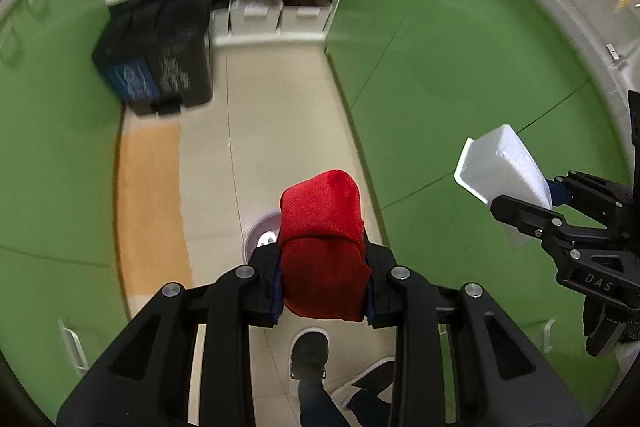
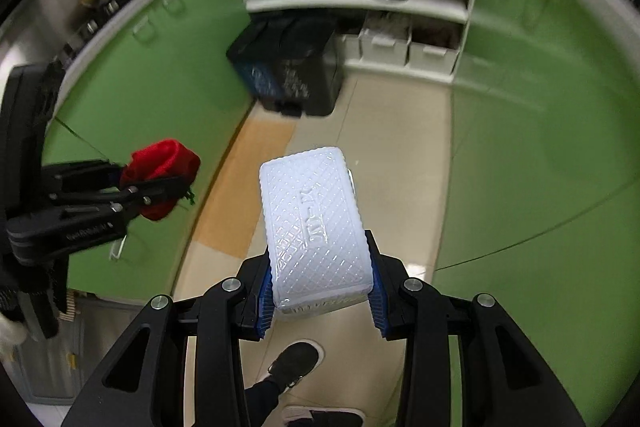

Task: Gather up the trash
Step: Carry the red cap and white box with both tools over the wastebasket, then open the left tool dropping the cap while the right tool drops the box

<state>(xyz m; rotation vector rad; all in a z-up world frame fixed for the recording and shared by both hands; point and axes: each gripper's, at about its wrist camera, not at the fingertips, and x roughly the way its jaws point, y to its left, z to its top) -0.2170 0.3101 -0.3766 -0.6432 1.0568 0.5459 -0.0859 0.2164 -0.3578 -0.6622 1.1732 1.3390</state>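
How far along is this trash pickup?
Pickup looks done: the left gripper clamps a red mesh bundle and the right gripper clamps a white foam tray. Left: carrying both to the black bin standing ahead against the cabinets and dropping them in.

The left tool (image 1: pixel 324 291) holds a bundled cloth (image 1: pixel 324 247) above the floor (image 1: pixel 272 131); the right tool (image 2: pixel 320 291) holds a tray (image 2: pixel 314 223) to its right. Ahead, a bin (image 2: pixel 296 67) stands left of shelves (image 2: pixel 360 3), cabinets (image 1: pixel 460 75) on both sides.
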